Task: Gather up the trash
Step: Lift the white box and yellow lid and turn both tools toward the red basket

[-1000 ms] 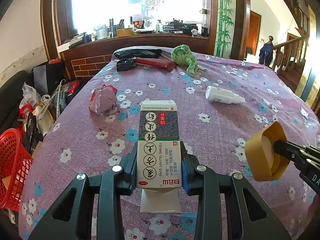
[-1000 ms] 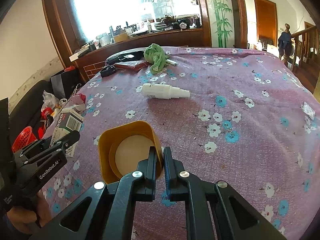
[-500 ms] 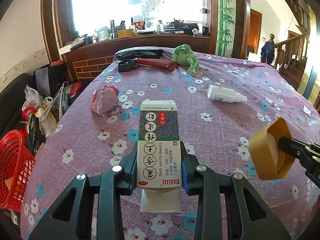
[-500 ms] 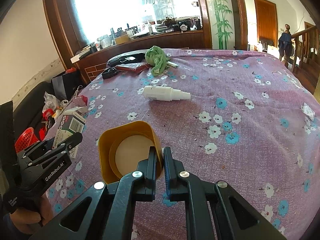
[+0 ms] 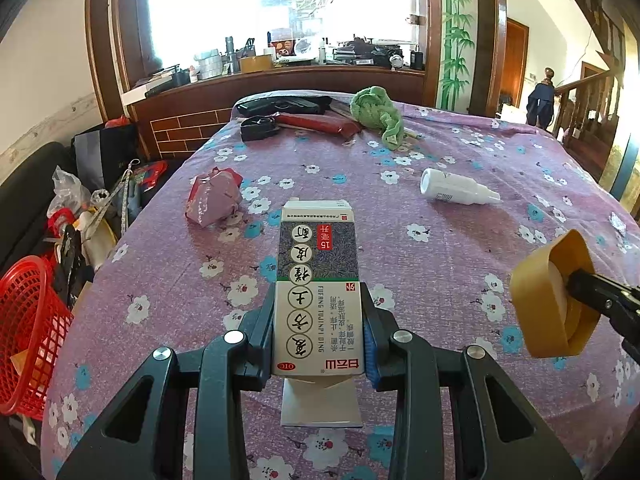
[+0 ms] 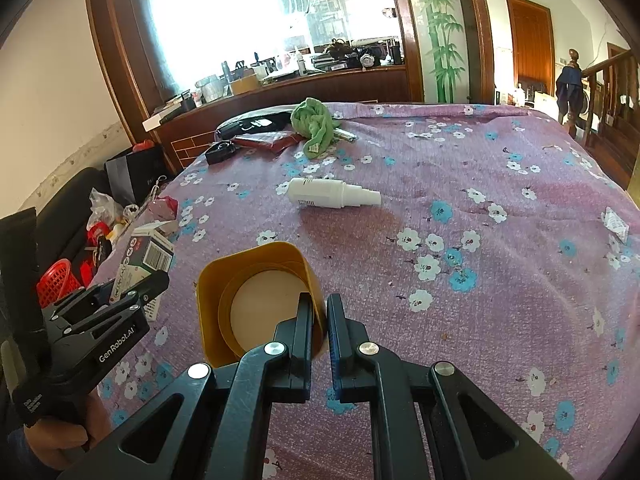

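My left gripper is shut on a white and grey medicine box and holds it above the purple flowered tablecloth. The box also shows in the right wrist view. My right gripper is shut on the wall of a squashed yellow tape roll, which also shows in the left wrist view. A white plastic bottle lies on its side further back. A crumpled pink bag lies at the left.
A red mesh basket stands on the floor left of the table, among bags and clutter. A green cloth, a red pouch and black items lie at the far end. A staircase is at the right.
Both grippers have lifted and drawn back a little with the box and the tape roll in them. Their grips have not changed.
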Tool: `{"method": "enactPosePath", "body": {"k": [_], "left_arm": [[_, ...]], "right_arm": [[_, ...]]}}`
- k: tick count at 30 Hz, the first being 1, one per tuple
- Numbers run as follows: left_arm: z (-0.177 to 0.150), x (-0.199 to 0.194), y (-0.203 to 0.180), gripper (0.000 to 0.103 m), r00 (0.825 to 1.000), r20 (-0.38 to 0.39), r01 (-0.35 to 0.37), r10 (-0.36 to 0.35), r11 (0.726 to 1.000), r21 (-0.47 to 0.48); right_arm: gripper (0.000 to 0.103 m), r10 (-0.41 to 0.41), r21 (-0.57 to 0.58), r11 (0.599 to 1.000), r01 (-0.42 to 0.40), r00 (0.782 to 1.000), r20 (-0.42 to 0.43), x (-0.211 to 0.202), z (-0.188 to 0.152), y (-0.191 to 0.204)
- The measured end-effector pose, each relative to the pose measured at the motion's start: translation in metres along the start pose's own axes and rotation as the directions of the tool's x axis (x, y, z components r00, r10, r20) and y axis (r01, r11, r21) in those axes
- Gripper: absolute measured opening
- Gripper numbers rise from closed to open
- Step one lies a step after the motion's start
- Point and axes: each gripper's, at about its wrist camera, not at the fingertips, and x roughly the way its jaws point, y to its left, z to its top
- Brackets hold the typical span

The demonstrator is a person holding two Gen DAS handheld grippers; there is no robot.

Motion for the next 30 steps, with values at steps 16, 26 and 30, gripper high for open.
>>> {"method": "enactPosePath", "body": {"k": [16, 26, 30], "left_arm": [[-0.016, -0.060, 0.008, 0.033, 0.998, 0.050, -0.031, 0.030, 0.999, 0.018], [-0.029, -0.088, 0.033, 0.033, 0.995, 0.085, -0.055, 0.056, 0.998, -0.008], [-0.032, -0.094, 0.045, 0.033, 0.993, 0.094, -0.063, 0.065, 0.998, -0.026]], "right_arm": [[0.008, -0.017, 0.015, 1.000, 0.017, 1.000, 0.013, -0.005, -0.001, -0.001], [0.008, 0.045, -0.010, 0.999, -0.045, 0.999, 0.001, -0.029, -0.019, 0.035], [0.008, 0.059, -0.041, 0.997, -0.059, 0.998, 0.001, -0.036, -0.019, 0.056]]}}
